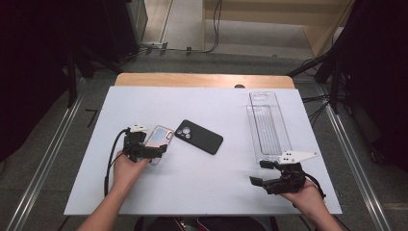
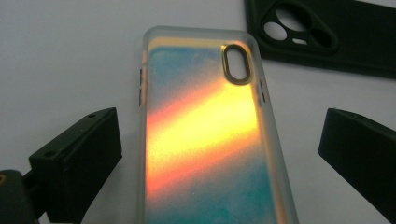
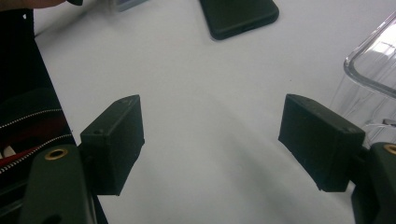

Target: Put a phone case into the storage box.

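An iridescent phone case (image 1: 162,134) lies back up on the white table, left of centre. It glows orange and teal (image 2: 201,135) in the left gripper view. My left gripper (image 1: 155,150) hangs low over its near end and is open. Its two black jaws straddle the case (image 2: 219,140), with a gap on each side. A black phone case (image 1: 198,136) lies just right of it, camera cutout up (image 2: 327,32). My right gripper (image 1: 260,173) rests near the front right, open and empty (image 3: 212,133), over bare table.
A long clear plastic tray (image 1: 267,126) stands at the right, its near corner beside my right gripper (image 3: 373,60). The white table top (image 1: 207,192) ends close to both hands at the front. Cables and dark stands surround the table.
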Demonstrator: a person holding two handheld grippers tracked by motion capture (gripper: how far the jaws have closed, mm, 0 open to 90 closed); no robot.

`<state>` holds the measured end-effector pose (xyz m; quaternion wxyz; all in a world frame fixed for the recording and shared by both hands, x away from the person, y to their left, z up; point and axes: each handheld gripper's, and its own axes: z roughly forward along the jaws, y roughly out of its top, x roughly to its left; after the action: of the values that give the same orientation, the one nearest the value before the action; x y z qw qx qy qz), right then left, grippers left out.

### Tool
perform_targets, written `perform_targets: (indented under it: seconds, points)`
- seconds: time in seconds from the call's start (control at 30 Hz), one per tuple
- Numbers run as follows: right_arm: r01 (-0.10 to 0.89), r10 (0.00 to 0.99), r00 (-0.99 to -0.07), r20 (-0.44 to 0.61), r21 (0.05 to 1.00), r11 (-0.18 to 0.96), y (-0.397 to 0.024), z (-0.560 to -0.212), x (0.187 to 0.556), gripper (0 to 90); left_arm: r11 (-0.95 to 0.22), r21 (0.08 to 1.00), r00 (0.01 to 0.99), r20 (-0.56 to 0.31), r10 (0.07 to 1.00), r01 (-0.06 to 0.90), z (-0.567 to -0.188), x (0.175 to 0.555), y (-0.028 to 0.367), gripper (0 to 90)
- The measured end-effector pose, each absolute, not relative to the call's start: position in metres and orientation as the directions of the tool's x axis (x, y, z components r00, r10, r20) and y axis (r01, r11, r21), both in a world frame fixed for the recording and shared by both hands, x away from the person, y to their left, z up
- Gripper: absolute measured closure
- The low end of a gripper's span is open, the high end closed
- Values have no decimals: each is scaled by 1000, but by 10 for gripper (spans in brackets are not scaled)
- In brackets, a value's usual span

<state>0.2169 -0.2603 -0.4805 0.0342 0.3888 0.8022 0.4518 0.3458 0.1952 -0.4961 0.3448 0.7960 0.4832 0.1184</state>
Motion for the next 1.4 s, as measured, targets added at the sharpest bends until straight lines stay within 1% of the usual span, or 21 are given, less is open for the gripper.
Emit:
perform_targets:
  seconds: [0.07, 0.27, 0.47, 0.63, 0.8, 0.9, 0.93, 0.97, 1.4]
  points:
    - [593, 655, -695, 297, 751, 289, -260, -480, 217, 203, -300, 659, 512, -150, 846, 689, -500, 346, 194, 0]
    - [591, 655, -697, 293, 751, 293, -260, -481, 217, 203, -341, 666, 519, -82, 851, 664, -503, 343, 189, 0]
    - [590, 656, -697, 291, 752, 294, -260, -481, 217, 203, -351, 669, 519, -60, 853, 655, -505, 341, 187, 0]
    - [591, 657, -697, 288, 749, 299, -260, -481, 217, 203, -411, 661, 520, 38, 854, 627, -508, 337, 179, 10]
    - [589, 656, -698, 287, 752, 298, -260, -481, 217, 203, -403, 668, 513, 38, 858, 625, -508, 336, 180, 34]
    - [589, 657, -697, 287, 751, 297, -260, -481, 217, 203, -400, 667, 507, 38, 861, 629, -507, 336, 180, 73]
    - [589, 657, -697, 287, 751, 297, -260, -481, 217, 203, -397, 666, 503, 37, 864, 632, -506, 335, 180, 73]
    - [589, 657, -697, 287, 752, 296, -260, -480, 217, 203, -383, 669, 491, 31, 870, 637, -505, 335, 182, 158]
    - [588, 655, -699, 287, 753, 297, -259, -480, 216, 203, -396, 647, 497, 30, 867, 652, -501, 337, 182, 170]
